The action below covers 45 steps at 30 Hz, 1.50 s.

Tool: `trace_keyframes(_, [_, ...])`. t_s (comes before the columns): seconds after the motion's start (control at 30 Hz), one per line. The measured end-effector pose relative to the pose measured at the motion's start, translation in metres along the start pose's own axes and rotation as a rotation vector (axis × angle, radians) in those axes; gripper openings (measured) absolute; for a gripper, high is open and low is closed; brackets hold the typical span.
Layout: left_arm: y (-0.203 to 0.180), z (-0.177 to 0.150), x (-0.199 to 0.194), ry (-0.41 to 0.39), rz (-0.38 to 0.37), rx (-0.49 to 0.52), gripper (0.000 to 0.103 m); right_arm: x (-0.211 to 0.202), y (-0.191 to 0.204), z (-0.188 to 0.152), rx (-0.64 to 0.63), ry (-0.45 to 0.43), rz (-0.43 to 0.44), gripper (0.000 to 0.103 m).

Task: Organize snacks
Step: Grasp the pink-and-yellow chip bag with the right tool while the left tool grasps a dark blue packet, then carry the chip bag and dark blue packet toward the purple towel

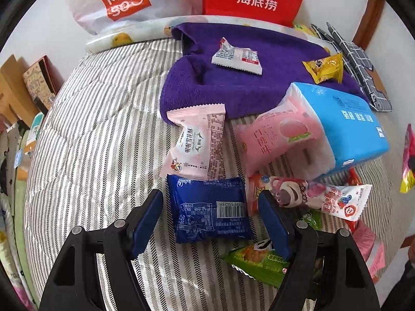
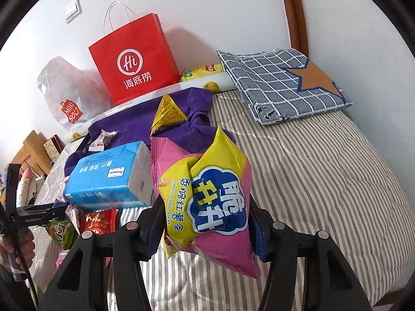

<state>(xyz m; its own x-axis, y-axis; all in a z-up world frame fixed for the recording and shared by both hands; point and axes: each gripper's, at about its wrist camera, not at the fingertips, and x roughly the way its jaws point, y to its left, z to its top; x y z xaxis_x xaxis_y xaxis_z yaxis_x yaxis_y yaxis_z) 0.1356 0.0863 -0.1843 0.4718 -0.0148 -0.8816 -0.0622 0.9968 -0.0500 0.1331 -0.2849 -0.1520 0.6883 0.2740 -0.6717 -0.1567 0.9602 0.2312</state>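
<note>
Bed with a grey-striped quilt (image 2: 324, 160) against a white wall; red paper bag (image 2: 135, 59) and white plastic bag (image 2: 64, 96) stood at the head, a checked pillow (image 2: 280, 83) beside them. Snacks lay scattered by a purple towel (image 1: 246, 77) and blue tissue pack (image 1: 345, 119). Left gripper (image 1: 210, 217) hung jaws wide over a dark blue packet (image 1: 207, 207) on the quilt, not gripping. Right gripper (image 2: 207, 223) held the pink-and-yellow sweet potato sticks bag (image 2: 207, 194) above the bed.

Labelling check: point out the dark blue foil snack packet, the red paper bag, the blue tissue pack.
dark blue foil snack packet (image 1: 208, 208), left wrist view, centre.
red paper bag (image 2: 135, 59), right wrist view, front face.
blue tissue pack (image 2: 103, 178), right wrist view, top face.
</note>
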Motion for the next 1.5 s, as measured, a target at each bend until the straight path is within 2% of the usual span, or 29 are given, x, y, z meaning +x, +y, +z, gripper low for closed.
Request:
trace_keyframes(0.13, [0.003, -0.004, -0.001, -0.009, -0.009, 0.005, 0.074, -0.003, 0.003, -0.005, 0.0, 0.003, 0.0, 0.053])
trace_keyframes(0.17, [0.005, -0.005, -0.002, -0.009, -0.029, -0.001, 0.068, -0.004, 0.003, -0.006, 0.001, 0.003, 0.001, 0.053])
trace_keyframes(0.2, [0.007, -0.007, -0.003, -0.008, -0.047, -0.008, 0.058, -0.004, 0.003, -0.006, 0.004, 0.003, 0.001, 0.053])
trace_keyframes(0.23, [0.009, -0.008, -0.004, -0.01, -0.049, -0.009, 0.054, -0.004, 0.004, -0.007, 0.007, 0.005, 0.001, 0.053])
trace_keyframes(0.3, [0.008, -0.011, -0.006, -0.018, -0.027, 0.023, 0.032, -0.003, 0.006, -0.007, 0.011, 0.008, 0.003, 0.053])
trace_keyframes(0.43, [0.014, -0.014, -0.015, -0.039, -0.096, 0.012, 0.017, -0.005, 0.012, -0.004, 0.008, 0.002, 0.006, 0.053])
trace_keyframes(0.93, [0.022, -0.015, -0.045, -0.123, -0.202, -0.045, 0.017, -0.014, 0.041, -0.003, -0.033, -0.025, 0.028, 0.053])
trace_keyframes(1.2, [0.001, -0.009, -0.054, -0.141, -0.246, -0.019, 0.017, -0.017, 0.051, 0.0, -0.057, -0.043, 0.03, 0.053])
trace_keyframes(1.5, [-0.03, -0.001, -0.056, -0.141, -0.295, 0.028, 0.017, -0.018, 0.063, 0.005, -0.073, -0.058, 0.07, 0.053])
